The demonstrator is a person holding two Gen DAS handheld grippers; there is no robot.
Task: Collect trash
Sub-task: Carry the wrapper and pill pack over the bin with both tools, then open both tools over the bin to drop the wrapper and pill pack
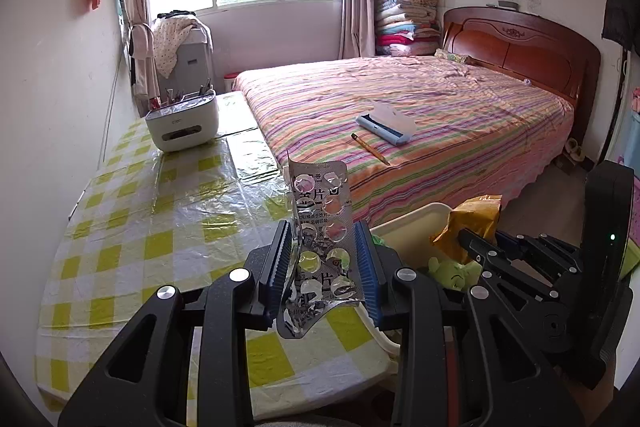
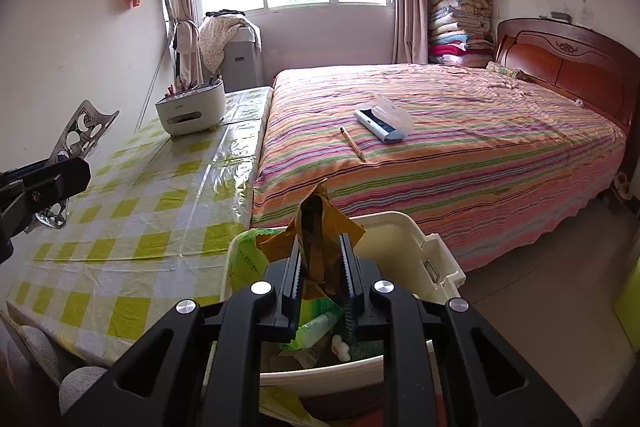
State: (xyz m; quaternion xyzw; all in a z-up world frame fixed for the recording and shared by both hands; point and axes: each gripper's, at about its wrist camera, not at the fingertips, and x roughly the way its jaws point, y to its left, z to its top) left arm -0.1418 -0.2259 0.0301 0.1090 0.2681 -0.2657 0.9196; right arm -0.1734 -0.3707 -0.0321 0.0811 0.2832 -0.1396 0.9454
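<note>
My left gripper (image 1: 324, 251) is shut on a used silver pill blister pack (image 1: 322, 227) and holds it upright above the table's near edge; the pack also shows in the right wrist view (image 2: 82, 131). My right gripper (image 2: 320, 255) is shut on a crumpled brown wrapper (image 2: 316, 227) and holds it over the cream trash bin (image 2: 404, 227). The bin stands between table and bed and holds green wrappers (image 2: 248, 259) and other trash. In the left wrist view the right gripper (image 1: 476, 243) hangs over the bin (image 1: 416, 223) with the brown wrapper (image 1: 472, 219).
A table with a yellow checked plastic cloth (image 1: 160, 219) is at left, with a white utensil holder (image 1: 182, 121) at its far end. A striped bed (image 1: 420, 115) at right carries a pencil (image 1: 370, 149) and a blue case (image 1: 386, 125).
</note>
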